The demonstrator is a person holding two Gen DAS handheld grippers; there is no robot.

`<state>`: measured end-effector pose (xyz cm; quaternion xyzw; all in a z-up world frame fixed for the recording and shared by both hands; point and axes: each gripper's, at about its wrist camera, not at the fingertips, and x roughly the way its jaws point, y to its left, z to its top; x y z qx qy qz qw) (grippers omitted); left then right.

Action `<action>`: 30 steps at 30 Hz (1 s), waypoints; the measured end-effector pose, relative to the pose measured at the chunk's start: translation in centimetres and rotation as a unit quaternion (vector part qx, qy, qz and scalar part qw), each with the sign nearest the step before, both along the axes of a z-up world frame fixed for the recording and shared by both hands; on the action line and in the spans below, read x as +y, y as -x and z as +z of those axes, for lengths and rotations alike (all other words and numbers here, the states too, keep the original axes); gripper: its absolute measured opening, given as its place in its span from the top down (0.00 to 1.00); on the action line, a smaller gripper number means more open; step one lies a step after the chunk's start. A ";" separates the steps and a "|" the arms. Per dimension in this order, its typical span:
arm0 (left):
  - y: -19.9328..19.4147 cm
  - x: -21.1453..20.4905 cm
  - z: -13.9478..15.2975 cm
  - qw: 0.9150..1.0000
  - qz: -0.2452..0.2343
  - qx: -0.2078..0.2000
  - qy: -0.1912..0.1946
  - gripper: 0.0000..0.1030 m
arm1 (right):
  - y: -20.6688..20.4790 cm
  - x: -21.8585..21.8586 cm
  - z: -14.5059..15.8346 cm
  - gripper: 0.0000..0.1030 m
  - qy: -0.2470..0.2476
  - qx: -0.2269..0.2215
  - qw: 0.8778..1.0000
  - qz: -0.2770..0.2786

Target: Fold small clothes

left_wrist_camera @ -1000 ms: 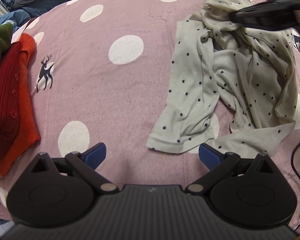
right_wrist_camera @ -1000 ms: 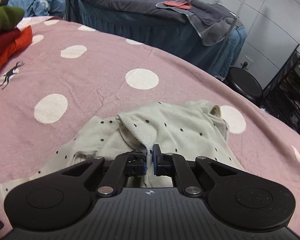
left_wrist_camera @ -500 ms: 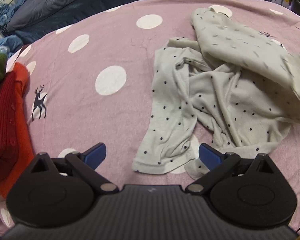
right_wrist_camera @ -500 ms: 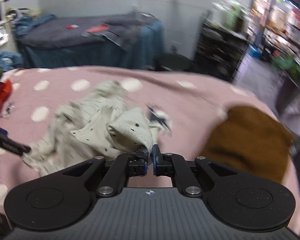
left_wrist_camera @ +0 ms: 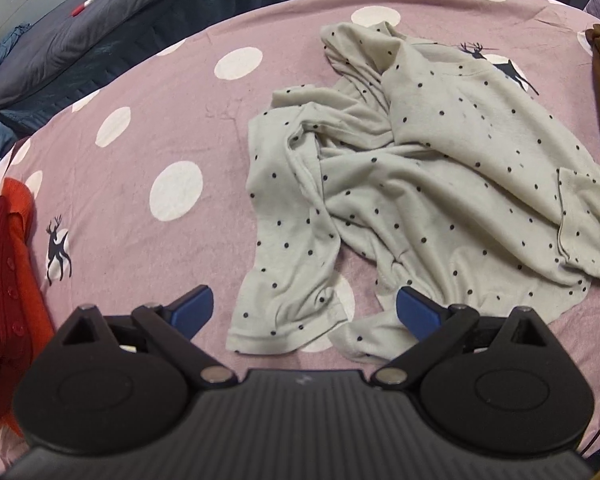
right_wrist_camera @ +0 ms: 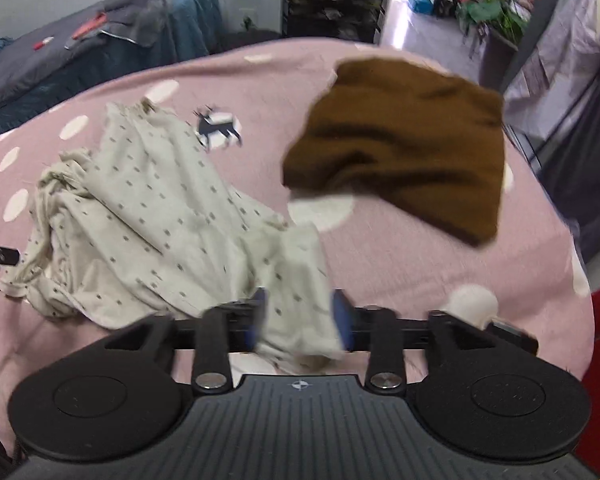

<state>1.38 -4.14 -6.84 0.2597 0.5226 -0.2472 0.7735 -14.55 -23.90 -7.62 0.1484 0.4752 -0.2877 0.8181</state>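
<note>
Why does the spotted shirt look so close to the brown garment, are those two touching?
Apart. In the right wrist view, bare pink bedsheet shows between the spotted shirt and the brown garment; no edges meet.

Even, soft indoor light — faint shadows; left wrist view sharp, right motion-blurred; fisheye bending at edges.

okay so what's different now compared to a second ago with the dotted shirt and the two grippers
The right hand-held gripper dragged a corner of the cream dotted shirt toward the brown garment; its jaws have just been opening, with the cloth loose between them. The left hand-held gripper stayed open, and the red clothes stayed put.
</note>
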 end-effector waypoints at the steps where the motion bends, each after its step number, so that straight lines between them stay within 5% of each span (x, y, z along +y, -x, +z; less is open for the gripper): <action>1: -0.1 0.3 -0.2 1.000 0.004 0.004 -0.005 0.03 | -0.4 0.4 0.2 0.11 0.015 -0.011 1.000 0.010; 5: -0.5 1.5 -0.6 0.999 0.026 0.010 -0.019 0.03 | -4.8 2.2 -0.6 0.07 -0.023 -0.054 0.992 0.109; 10: -2.3 4.1 0.2 0.996 0.084 -0.009 -0.033 0.01 | -12.9 7.7 -4.4 0.02 -0.085 -0.049 0.956 0.278; 13: -3.6 6.5 0.5 0.991 0.126 -0.012 -0.042 0.01 | -16.7 11.9 -6.2 0.02 -0.052 -0.039 0.932 0.356; 19: -3.8 10.5 0.2 0.982 0.180 -0.003 -0.060 0.01 | -23.0 16.1 -10.9 0.02 -0.010 0.002 0.917 0.399; 20: -3.7 10.9 0.2 0.981 0.183 -0.002 -0.065 0.01 | -23.1 16.7 -11.5 0.18 0.011 0.025 0.916 0.400; 21: -3.5 11.2 0.2 0.980 0.185 -0.003 -0.068 0.01 | -23.3 16.8 -12.0 0.65 0.024 0.036 0.918 0.394; 22: -3.3 11.5 0.3 0.980 0.185 -0.004 -0.067 0.01 | -23.4 16.6 -12.2 0.79 0.013 0.034 0.922 0.386; 25: -2.9 12.1 0.6 0.979 0.194 -0.010 -0.065 0.01 | -22.8 15.6 -10.5 0.88 -0.053 0.010 0.925 0.377; 27: -3.3 12.4 0.9 0.977 0.204 -0.013 -0.059 0.01 | -21.6 16.2 -8.1 0.89 -0.112 -0.028 0.900 0.420; 30: -4.4 12.6 1.8 0.976 0.212 -0.018 -0.046 0.01 | -18.6 17.7 -4.6 0.89 -0.224 -0.066 0.824 0.515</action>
